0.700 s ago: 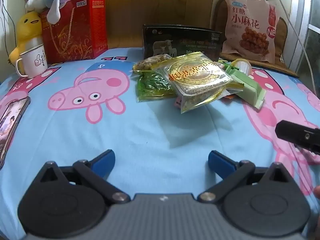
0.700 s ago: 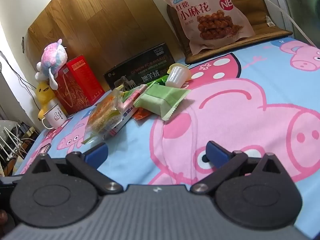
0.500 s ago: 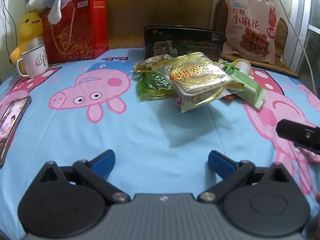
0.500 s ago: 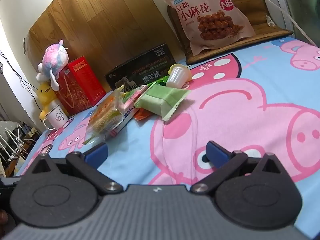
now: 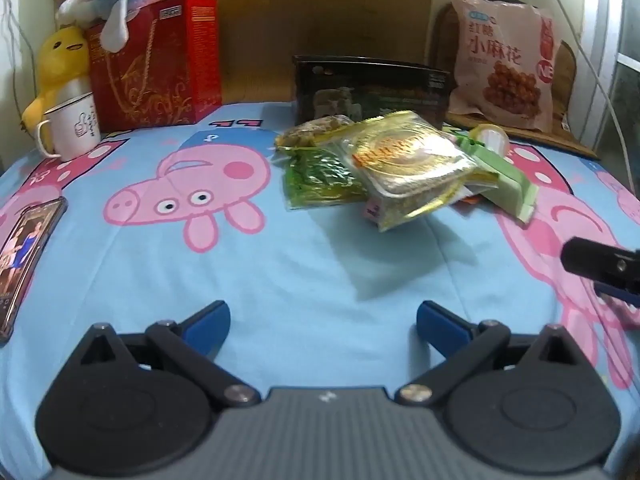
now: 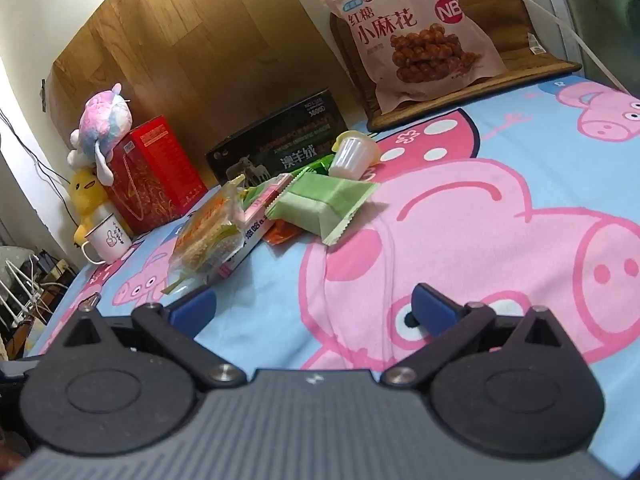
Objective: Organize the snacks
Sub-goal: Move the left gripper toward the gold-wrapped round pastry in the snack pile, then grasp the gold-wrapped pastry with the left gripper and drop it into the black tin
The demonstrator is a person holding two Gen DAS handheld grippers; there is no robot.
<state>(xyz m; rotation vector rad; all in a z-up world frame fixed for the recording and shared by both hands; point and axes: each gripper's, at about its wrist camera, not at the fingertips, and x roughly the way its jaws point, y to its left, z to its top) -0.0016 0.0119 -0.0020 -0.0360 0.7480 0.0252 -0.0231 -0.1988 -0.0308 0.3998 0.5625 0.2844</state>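
Observation:
A heap of snacks lies on the cartoon-pig sheet: a gold foil pack (image 5: 412, 160) on top, a green leafy pack (image 5: 320, 178), a light green wrapper (image 5: 508, 176) and a small jelly cup (image 5: 490, 136). In the right wrist view the same heap shows the gold pack (image 6: 208, 236), the light green wrapper (image 6: 324, 204), a pink box (image 6: 256, 232) and the jelly cup (image 6: 352, 156). My left gripper (image 5: 322, 320) is open over bare sheet, short of the heap. My right gripper (image 6: 314, 306) is also open, with nothing between its blue fingers; its tip (image 5: 600, 266) shows at the right edge.
At the back stand a red gift box (image 5: 156, 64) with plush toys, a white mug (image 5: 70, 132), a black box (image 5: 372, 84) and a big pink snack bag (image 5: 504, 68). A phone (image 5: 24, 252) lies at the left edge of the sheet.
Both views have edged slightly toward the snack heap; both grippers stay open and nothing was picked up.

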